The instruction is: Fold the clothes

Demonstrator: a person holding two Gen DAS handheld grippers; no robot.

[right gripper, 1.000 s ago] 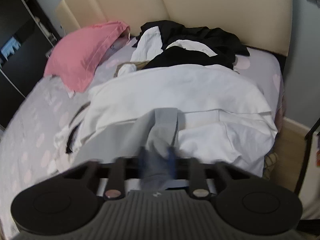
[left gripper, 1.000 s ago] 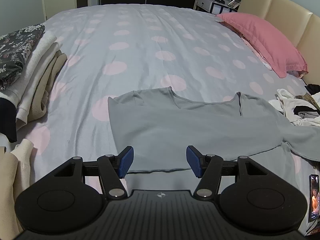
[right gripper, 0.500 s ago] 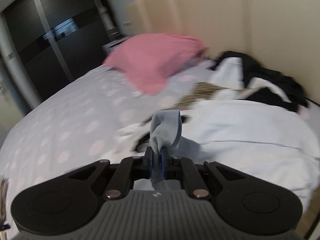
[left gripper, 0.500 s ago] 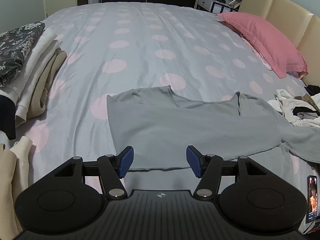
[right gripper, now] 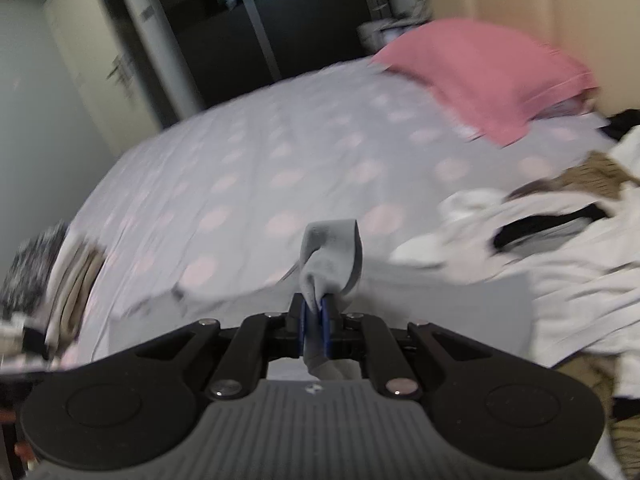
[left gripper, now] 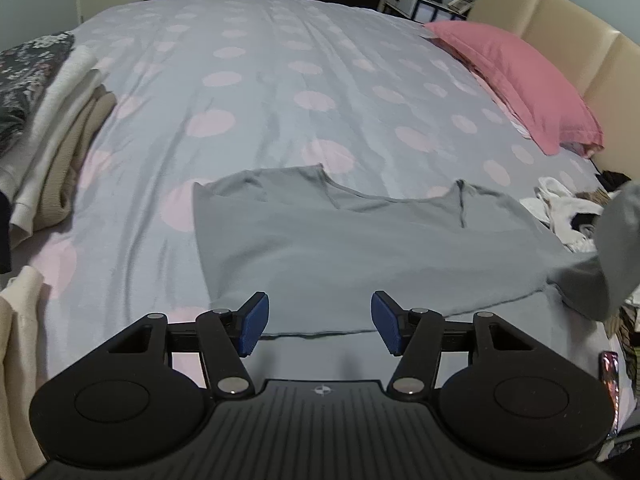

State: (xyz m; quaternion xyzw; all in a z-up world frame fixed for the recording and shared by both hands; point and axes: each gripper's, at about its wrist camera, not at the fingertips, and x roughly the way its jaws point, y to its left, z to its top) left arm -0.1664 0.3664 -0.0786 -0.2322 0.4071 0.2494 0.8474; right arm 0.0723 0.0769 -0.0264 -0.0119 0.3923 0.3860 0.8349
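My right claw (right gripper: 314,326) pinches the gray shirt's (left gripper: 360,248) sleeve, lifted for folding inward across the body; left claw (left gripper: 316,322) wide, hovering at hem.

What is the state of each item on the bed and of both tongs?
Grey T-shirt: spread flat, right sleeve lifted.
Left tongs: open, empty.
Right tongs: shut on the sleeve.
Pink pillow: lying by the headboard.
Folded clothes: stacked.
Unfolded laundry: heaped, crumpled.
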